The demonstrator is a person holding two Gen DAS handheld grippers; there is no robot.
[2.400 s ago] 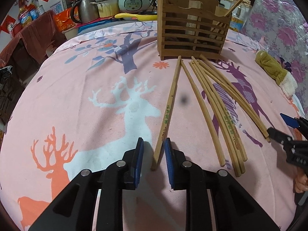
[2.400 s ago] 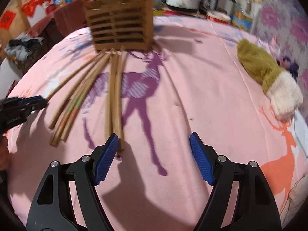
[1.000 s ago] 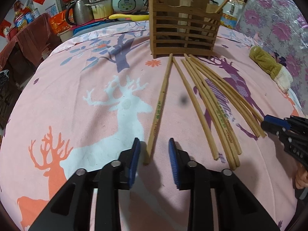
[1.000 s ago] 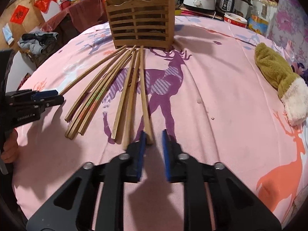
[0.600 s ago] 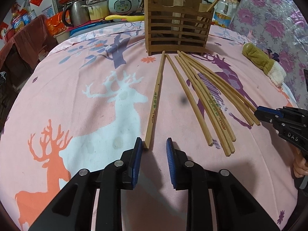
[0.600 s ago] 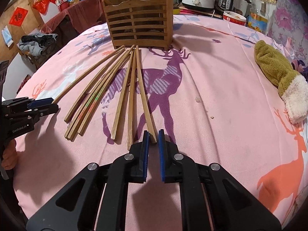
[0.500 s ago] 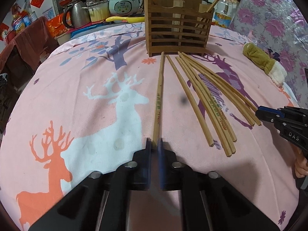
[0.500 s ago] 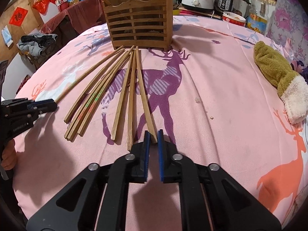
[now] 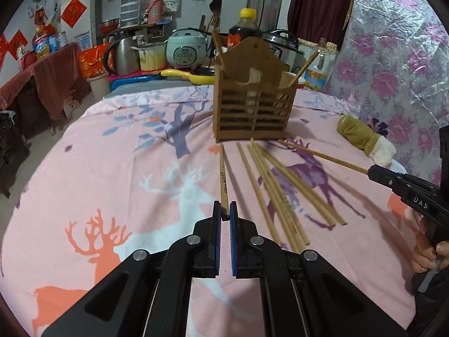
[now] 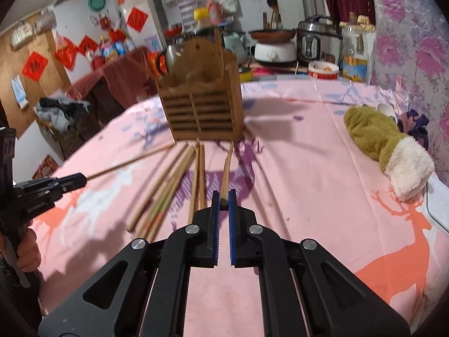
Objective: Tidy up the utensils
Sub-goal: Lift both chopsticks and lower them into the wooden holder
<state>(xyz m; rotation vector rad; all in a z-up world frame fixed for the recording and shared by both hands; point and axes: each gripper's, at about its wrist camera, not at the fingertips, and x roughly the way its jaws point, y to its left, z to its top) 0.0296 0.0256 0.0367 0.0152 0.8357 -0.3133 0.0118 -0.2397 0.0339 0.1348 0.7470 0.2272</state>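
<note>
My left gripper [image 9: 225,214] is shut on the near end of a bamboo chopstick [image 9: 223,181], lifted off the pink cloth and pointing toward the wooden utensil holder [image 9: 254,104]. My right gripper [image 10: 223,202] is shut on another chopstick [image 10: 226,168], also raised, aimed at the utensil holder [image 10: 202,106]. Several loose chopsticks [image 9: 283,196] lie fanned on the cloth in front of the holder, seen as loose chopsticks [image 10: 165,193] in the right wrist view. The right gripper [image 9: 373,172] with its stick shows at the right edge, and the left gripper [image 10: 81,181] at the left.
An olive and white mitten [image 9: 364,136] lies at the right on the deer-print tablecloth [image 9: 112,168]. Behind the table stand a rice cooker [image 9: 186,49], a kettle [image 9: 122,54], a bottle [image 9: 242,29] and a yellow pan [image 9: 185,74]. A person's hand [image 9: 426,255] holds the right gripper.
Both grippers closed on a chopstick end and rose, lifting the two sticks off the cloth. Both views tilted up toward the holder and the back wall.
</note>
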